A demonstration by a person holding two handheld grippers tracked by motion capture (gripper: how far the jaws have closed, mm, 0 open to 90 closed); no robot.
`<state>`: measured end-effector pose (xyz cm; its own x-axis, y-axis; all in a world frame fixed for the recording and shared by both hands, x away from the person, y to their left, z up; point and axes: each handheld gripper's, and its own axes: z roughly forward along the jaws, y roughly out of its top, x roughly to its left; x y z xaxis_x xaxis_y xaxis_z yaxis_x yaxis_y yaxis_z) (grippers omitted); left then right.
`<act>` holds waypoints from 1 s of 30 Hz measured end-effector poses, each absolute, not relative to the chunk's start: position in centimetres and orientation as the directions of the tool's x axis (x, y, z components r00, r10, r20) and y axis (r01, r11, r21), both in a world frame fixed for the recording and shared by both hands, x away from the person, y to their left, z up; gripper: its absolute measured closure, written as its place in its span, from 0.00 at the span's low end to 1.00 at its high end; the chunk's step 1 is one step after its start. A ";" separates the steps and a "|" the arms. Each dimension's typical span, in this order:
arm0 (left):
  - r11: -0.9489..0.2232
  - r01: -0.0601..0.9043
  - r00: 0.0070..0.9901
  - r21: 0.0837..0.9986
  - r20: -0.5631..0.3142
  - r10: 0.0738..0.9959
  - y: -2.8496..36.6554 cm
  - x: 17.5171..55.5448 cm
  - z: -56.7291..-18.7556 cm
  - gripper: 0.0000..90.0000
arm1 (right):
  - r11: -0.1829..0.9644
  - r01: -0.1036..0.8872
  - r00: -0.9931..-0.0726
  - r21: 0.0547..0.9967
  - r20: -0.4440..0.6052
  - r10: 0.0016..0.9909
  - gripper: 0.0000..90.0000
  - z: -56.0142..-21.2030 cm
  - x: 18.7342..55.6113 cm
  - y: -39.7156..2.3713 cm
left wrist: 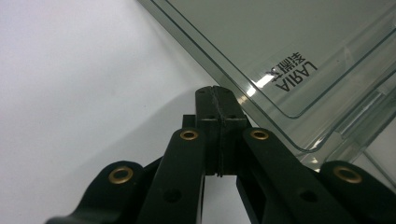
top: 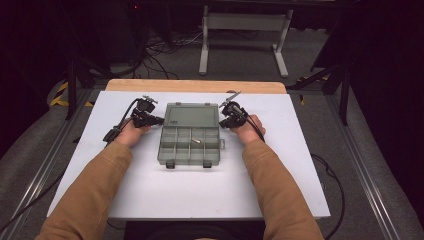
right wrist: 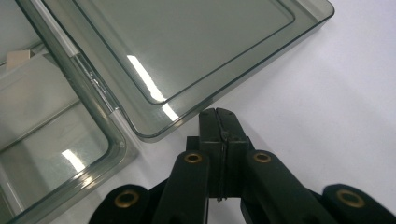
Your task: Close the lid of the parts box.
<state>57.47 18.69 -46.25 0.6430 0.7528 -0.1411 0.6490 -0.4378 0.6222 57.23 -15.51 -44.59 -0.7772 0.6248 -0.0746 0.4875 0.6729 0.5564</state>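
A clear grey plastic organiser box point(top: 191, 146) lies open on the white table, its lid point(top: 191, 115) folded flat toward the far side. A small metal part point(top: 197, 141) rests in one middle compartment. My left gripper point(top: 158, 120) sits at the lid's left edge, jaws shut with nothing between them; in the left gripper view its tip point(left wrist: 215, 92) is just beside the lid point(left wrist: 299, 51), which bears a printed label. My right gripper point(top: 223, 121) mirrors it at the lid's right edge, also shut and empty, its tip point(right wrist: 218, 113) close to the lid's corner point(right wrist: 196, 51).
The white board point(top: 150, 195) covers a wooden table whose far edge point(top: 195, 85) shows behind it. Two black latches point(top: 188, 164) sit on the box's near side. A white metal stand point(top: 243, 37) and cables are on the floor beyond.
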 end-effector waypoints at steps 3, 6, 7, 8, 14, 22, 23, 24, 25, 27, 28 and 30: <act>-0.446 0.643 0.647 0.622 -0.131 0.751 18.7 57.5 -46.2 1.00 | 0.675 0.485 -0.777 0.556 -0.082 0.625 1.00 -44.6 57.3 -15.4; -0.439 0.648 0.645 0.622 -0.141 0.751 18.6 57.5 -46.3 1.00 | 0.676 0.485 -0.775 0.555 -0.086 0.626 1.00 -44.6 57.3 -15.4; -0.447 0.641 0.647 0.625 -0.125 0.752 18.6 57.5 -46.2 1.00 | 0.677 0.483 -0.774 0.556 -0.090 0.626 1.00 -44.6 57.3 -15.3; -0.447 0.641 0.647 0.625 -0.125 0.752 18.6 57.5 -46.2 1.00 | 0.676 0.481 -0.775 0.558 -0.091 0.626 1.00 -44.6 57.3 -15.3; -0.452 0.637 0.648 0.624 -0.118 0.752 18.5 57.5 -46.2 1.00 | 0.671 0.476 -0.771 0.568 -0.096 0.629 1.00 -44.7 57.5 -15.2; -0.448 0.633 0.641 0.632 -0.103 0.761 18.1 57.6 -46.3 1.00 | 0.664 0.471 -0.767 0.581 -0.102 0.633 1.00 -44.8 57.6 -15.0; -0.445 0.634 0.639 0.633 -0.104 0.762 18.1 57.6 -46.3 1.00 | 0.663 0.470 -0.766 0.583 -0.103 0.634 1.00 -44.8 57.7 -15.0; -0.443 0.633 0.637 0.635 -0.103 0.764 18.1 57.6 -46.3 1.00 | 0.662 0.469 -0.766 0.584 -0.104 0.634 1.00 -44.8 57.7 -15.0; -0.438 0.636 0.635 0.635 -0.109 0.765 18.0 57.6 -46.3 1.00 | 0.662 0.469 -0.766 0.584 -0.104 0.634 1.00 -44.8 57.7 -15.0; -0.437 0.634 0.634 0.638 -0.106 0.766 18.0 57.6 -46.3 1.00 | 0.663 0.466 -0.765 0.586 -0.109 0.635 1.00 -44.8 57.7 -14.9; -0.437 0.632 0.634 0.640 -0.103 0.766 18.0 57.6 -46.3 1.00 | 0.662 0.466 -0.764 0.587 -0.111 0.635 1.00 -44.8 57.7 -14.9; -0.437 0.630 0.634 0.642 -0.100 0.767 17.9 57.6 -46.3 1.00 | 0.657 0.467 -0.762 0.592 -0.108 0.638 1.00 -44.9 57.7 -14.9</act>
<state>57.57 17.92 -46.32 0.6342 0.7667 -0.1000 0.6301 -0.4375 0.6415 57.69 -14.95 -44.85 -0.7620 0.6385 -0.1081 0.4667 0.6572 0.5918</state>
